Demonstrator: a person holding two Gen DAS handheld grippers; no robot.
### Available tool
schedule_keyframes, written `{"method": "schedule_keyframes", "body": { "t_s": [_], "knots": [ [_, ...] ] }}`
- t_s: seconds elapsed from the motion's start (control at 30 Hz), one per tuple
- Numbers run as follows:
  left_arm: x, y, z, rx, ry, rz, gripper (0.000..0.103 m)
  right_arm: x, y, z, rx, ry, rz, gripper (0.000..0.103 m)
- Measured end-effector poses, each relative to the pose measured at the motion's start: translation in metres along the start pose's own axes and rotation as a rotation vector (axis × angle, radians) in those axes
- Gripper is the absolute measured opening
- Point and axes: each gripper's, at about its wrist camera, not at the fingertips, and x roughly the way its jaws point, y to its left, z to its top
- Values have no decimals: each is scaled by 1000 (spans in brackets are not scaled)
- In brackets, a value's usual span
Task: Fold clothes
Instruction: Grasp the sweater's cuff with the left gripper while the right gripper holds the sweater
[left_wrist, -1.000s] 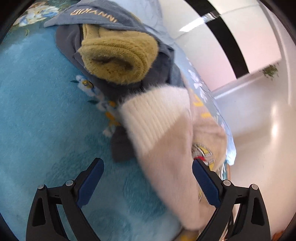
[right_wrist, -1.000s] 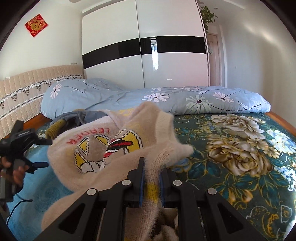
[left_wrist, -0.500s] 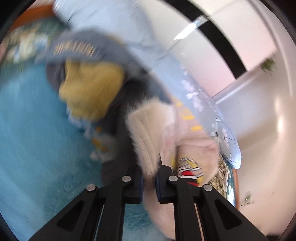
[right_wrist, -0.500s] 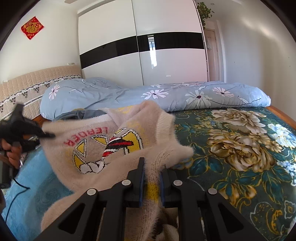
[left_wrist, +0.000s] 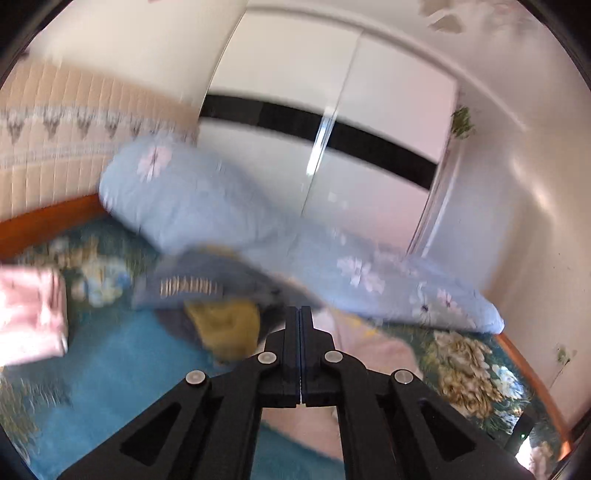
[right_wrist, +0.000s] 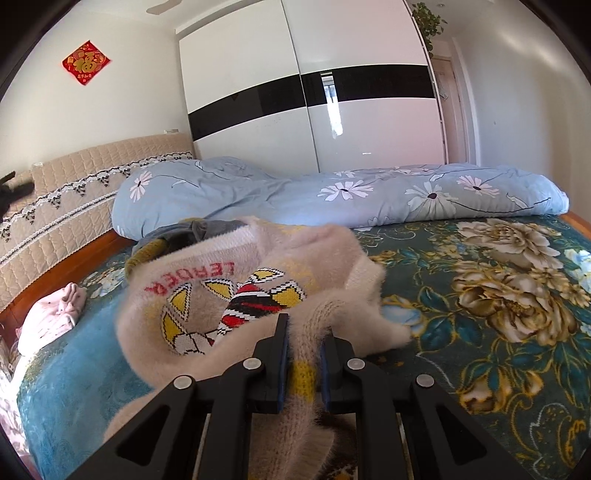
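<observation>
left wrist view: the picture is smeared with blur. the left gripper (left_wrist: 300, 314) has its two fingers pressed flat together with nothing visible between them. just beyond the tips, toward the head of the bed (left_wrist: 110, 373), lies a heap of dark blue-grey clothes (left_wrist: 207, 280) with a mustard-yellow knit (left_wrist: 225, 325) on its near side. to the right of the fingers a pale pink-cream sweater (left_wrist: 373, 347) spreads over the cover, apart from the closed tips as far as the blur lets me tell. a folded pink garment (left_wrist: 31, 314) sits at the left edge of the bed. a long light-blue floral duvet roll (left_wrist: 229, 221) runs along the far side, with the beige headboard (left_wrist: 74, 144) to its left and the white wardrobe (left_wrist: 332, 122) with a black band behind.

right wrist view: the right gripper (right_wrist: 303, 343) is clamped on a fuzzy fold of the cream sweater (right_wrist: 229, 291), the knit bunched between the blue pads and a yellow stripe showing in the gap. the sweater hangs lifted above the bed (right_wrist: 480, 369), its front facing the camera with red letters and a yellow, red and black pattern, upside down. behind it, near the head of the bed, the blue-grey clothes (right_wrist: 199, 229) and the mustard knit (right_wrist: 147, 251) peek out. the pink garment (right_wrist: 51, 314) rests by the left edge. the duvet roll (right_wrist: 351, 195) lies along the far edge, in front of the wardrobe (right_wrist: 314, 92). a red paper ornament (right_wrist: 85, 62) hangs on the wall.
</observation>
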Motion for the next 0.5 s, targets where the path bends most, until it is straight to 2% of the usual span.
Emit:
{"method": "schedule_keyframes", "body": {
  "t_s": [0.07, 0.17, 0.2, 0.27, 0.3, 0.33, 0.5],
  "knots": [
    [18, 18, -7, -101, 77, -46, 0, -1, -1, -1, -1, 0, -1, 15],
    [55, 43, -29, -236, 192, -74, 0, -1, -3, -1, 4, 2, 2, 16],
    [68, 51, -37, -281, 230, -84, 6, -1, -3, -1, 5, 3, 3, 16],
    [87, 62, -57, -375, 296, -101, 32, 0, -4, -1, 8, 5, 4, 16],
    [95, 66, -68, -423, 325, -109, 61, 1, -4, -1, 8, 8, 4, 16],
    [103, 69, -80, -471, 355, -117, 74, 1, -4, -1, 8, 10, 3, 17],
    [143, 86, -138, -710, 501, -156, 77, 4, -7, -2, 20, 21, 3, 17]
  ]
}}
